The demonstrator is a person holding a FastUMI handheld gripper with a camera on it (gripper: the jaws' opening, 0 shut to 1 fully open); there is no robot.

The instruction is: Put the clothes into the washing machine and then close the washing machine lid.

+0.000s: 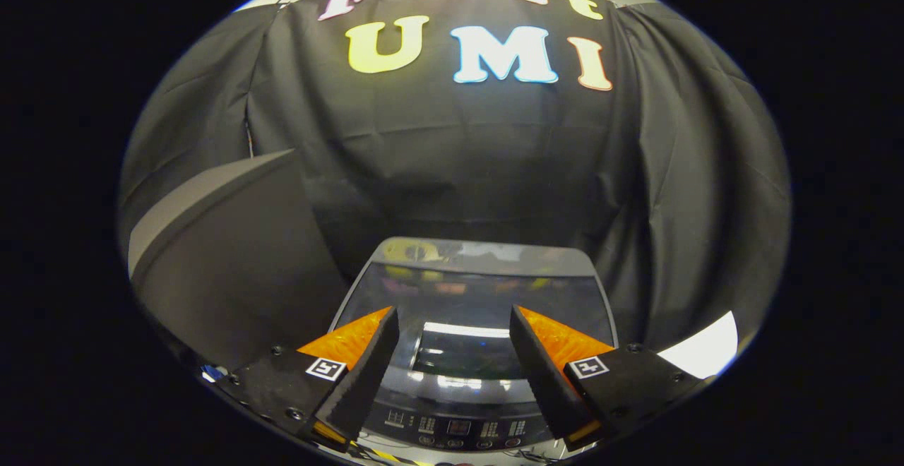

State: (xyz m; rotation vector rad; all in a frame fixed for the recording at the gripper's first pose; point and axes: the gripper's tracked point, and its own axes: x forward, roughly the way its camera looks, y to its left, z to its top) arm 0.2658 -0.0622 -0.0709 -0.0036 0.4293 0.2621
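Glossy washing machine lid (480,296) lies closed beneath spread, empty tongs (452,328).

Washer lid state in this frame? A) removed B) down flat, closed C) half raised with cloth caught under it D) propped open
B: the washing machine lid lies flat over the tub, its glass reflecting the lights, with the control panel in front; the claw hangs open above it, holding nothing.
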